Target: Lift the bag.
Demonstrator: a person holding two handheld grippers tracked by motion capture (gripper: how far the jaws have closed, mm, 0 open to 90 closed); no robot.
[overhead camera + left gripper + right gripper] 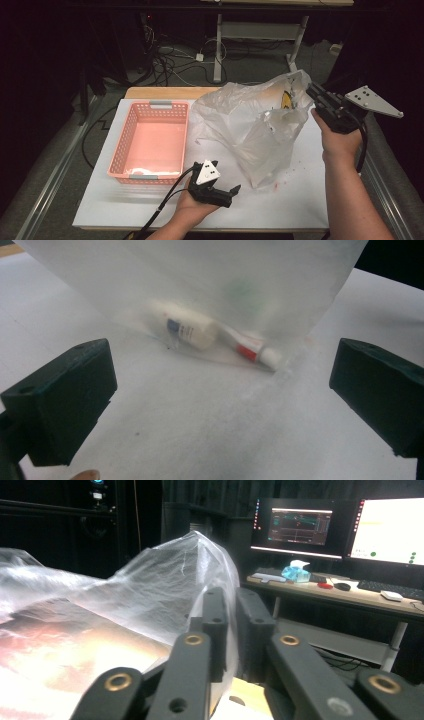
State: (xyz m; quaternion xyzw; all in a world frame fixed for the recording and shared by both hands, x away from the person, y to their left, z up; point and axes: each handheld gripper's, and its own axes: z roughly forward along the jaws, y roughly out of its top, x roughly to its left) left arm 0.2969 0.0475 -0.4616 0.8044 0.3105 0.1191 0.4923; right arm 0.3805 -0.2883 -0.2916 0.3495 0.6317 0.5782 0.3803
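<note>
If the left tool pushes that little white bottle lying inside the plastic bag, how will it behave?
The white bottle looks round and lies on its side, so it would probably roll. It seems small and likely light. The thin plastic bag around it looks floppy and may drag or bunch, shifting the tube beside it.

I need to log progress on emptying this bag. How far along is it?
Nothing looks done: the pink basket holds no items. In hand: the right gripper pinches the plastic bag up by its top edge, while the open left gripper faces the white bottle and tube inside. Left: getting both out.
</note>
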